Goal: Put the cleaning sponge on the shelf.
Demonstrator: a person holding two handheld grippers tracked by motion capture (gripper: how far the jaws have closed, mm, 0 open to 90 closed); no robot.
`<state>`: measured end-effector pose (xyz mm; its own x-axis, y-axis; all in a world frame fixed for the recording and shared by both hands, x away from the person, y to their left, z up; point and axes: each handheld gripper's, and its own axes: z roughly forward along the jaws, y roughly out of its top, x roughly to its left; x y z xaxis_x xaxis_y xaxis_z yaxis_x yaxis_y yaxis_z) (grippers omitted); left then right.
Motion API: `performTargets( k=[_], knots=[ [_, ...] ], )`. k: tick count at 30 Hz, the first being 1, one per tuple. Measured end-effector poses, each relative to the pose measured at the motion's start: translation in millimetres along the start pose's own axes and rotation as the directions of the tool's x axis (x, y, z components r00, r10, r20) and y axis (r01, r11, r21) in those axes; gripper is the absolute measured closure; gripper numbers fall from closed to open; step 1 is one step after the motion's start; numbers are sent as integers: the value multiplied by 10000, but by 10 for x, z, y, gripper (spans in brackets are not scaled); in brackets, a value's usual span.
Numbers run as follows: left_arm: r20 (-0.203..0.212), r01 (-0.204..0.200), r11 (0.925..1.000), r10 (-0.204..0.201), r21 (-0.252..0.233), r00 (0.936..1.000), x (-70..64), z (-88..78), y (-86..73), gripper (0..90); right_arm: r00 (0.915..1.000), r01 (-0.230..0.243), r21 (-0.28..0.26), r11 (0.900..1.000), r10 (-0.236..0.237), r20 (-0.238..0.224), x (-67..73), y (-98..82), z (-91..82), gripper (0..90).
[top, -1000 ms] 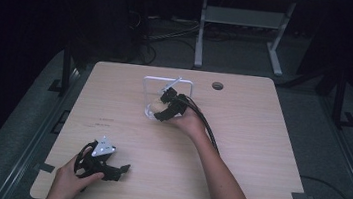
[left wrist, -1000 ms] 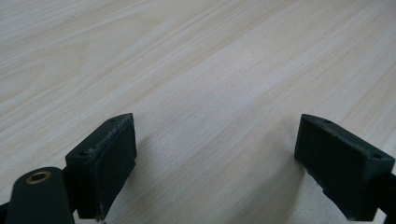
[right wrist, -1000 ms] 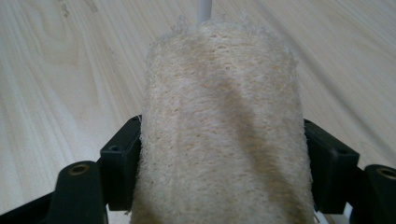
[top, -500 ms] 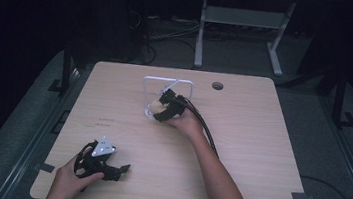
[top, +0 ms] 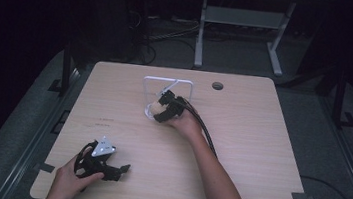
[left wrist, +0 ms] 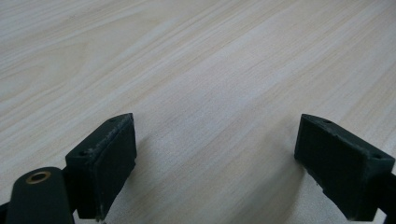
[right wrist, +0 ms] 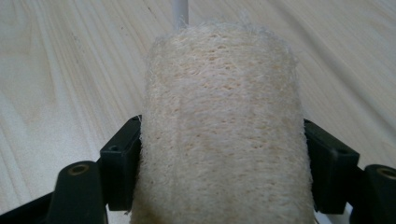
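I see a light wood-grain tabletop (top: 259, 154) with rounded corners. A round cable hole (top: 218, 86) sits near the far edge, a little right of centre. A white wire frame (top: 182, 83) rests on the tabletop just left of that hole, towards the far edge. Near the front left corner my left gripper (top: 118, 169) rests on the wood, jaws spread, bare grain between them. Two faint dark marks (top: 106, 121) lie by the left edge.

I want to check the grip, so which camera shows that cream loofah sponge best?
The right gripper view: the loofah sponge sits close up, clamped between both jaws. The high view shows it small, beside the white frame. The left gripper view faces table.
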<state>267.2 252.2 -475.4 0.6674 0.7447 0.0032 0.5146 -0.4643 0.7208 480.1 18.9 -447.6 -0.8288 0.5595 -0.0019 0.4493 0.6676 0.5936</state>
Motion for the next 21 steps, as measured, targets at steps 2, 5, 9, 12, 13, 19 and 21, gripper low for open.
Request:
performTargets(
  k=[2, 5, 9, 12, 13, 19, 21],
  knots=[
    [-2, 1, 10000, -1, -1, 10000, 0, 0, 0, 121, 10000, 8, 58, 10000, -8, -10, 2, -2, 10, 267],
    [-1, -2, 10000, 2, 2, 10000, 0, 0, 0, 121, 10000, -18, 127, 9999, 18, -49, 3, -5, 22, 266],
    [-2, 0, 10000, 0, 1, 10000, 0, 0, 0, 121, 10000, -5, 155, 9999, 6, -23, 7, -8, 39, 262],
    [-1, 0, 10000, 0, 0, 10000, 0, 0, 0, 121, 10000, 45, 83, 10000, -45, 20, 3, -6, 45, 258],
    [0, 0, 10000, 0, 1, 10000, 0, 0, 0, 121, 10000, 57, 72, 10000, -57, 27, 3, -5, 48, 254],
    [0, 1, 10000, -1, -1, 10000, 0, 0, 0, 121, 9999, -16, -32, 10000, 17, 166, 11, 7, 17, 218],
    [0, -2, 10000, 2, 1, 10000, 0, 0, 0, 121, 9996, 73, -78, 9999, -71, 266, 18, 17, -17, 213]
  ],
)
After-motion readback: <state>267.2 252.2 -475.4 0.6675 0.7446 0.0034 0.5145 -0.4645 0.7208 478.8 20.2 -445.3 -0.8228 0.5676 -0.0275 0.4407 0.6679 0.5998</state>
